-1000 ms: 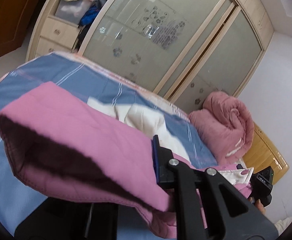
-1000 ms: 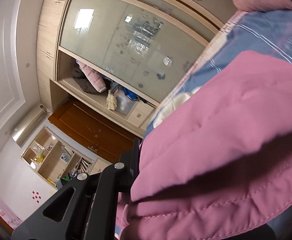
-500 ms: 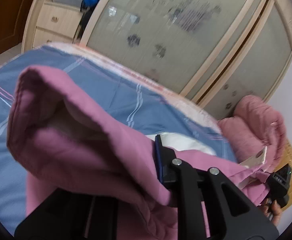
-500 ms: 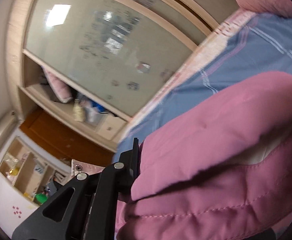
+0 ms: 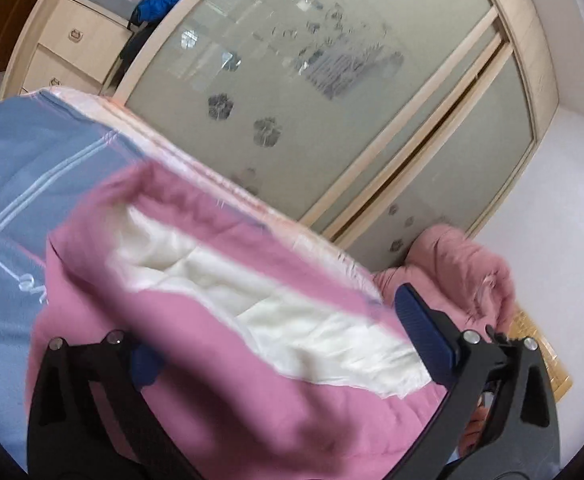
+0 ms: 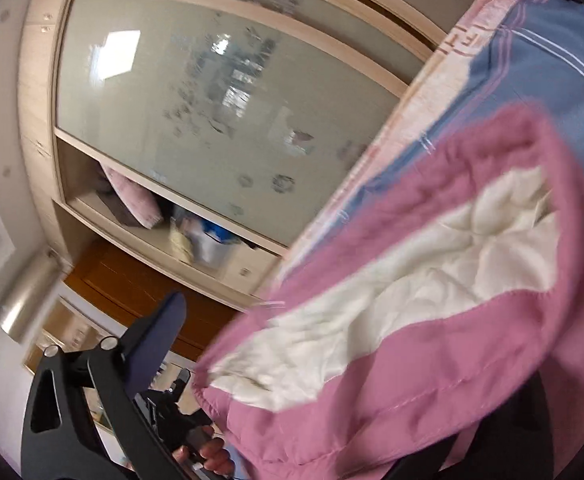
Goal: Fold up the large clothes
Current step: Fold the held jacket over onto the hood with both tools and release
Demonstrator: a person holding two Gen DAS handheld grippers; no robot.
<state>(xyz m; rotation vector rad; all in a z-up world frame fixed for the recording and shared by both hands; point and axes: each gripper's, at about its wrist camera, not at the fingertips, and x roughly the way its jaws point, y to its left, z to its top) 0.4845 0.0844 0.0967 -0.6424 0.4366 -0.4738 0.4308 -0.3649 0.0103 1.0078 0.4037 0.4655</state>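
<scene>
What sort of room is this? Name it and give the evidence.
Most likely a home bedroom: a bed under a blue striped sheet, a sliding-door wardrobe with clothes on its open shelves, and a pink quilted garment lying across the bed.

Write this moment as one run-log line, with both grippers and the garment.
left gripper: open | right gripper: open, one finger hidden | garment: pink, white lining showing, over blue bedsheet

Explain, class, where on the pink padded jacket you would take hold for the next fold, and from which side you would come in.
Grip the pink padded jacket along its stitched pink border, not the puffy white lining. The border is thinner and flatter, so the jaws would probably close on it fully. Come in from the near edge, level with the blue bedsheet, since that edge lies closest to both wide-open grippers.
</scene>
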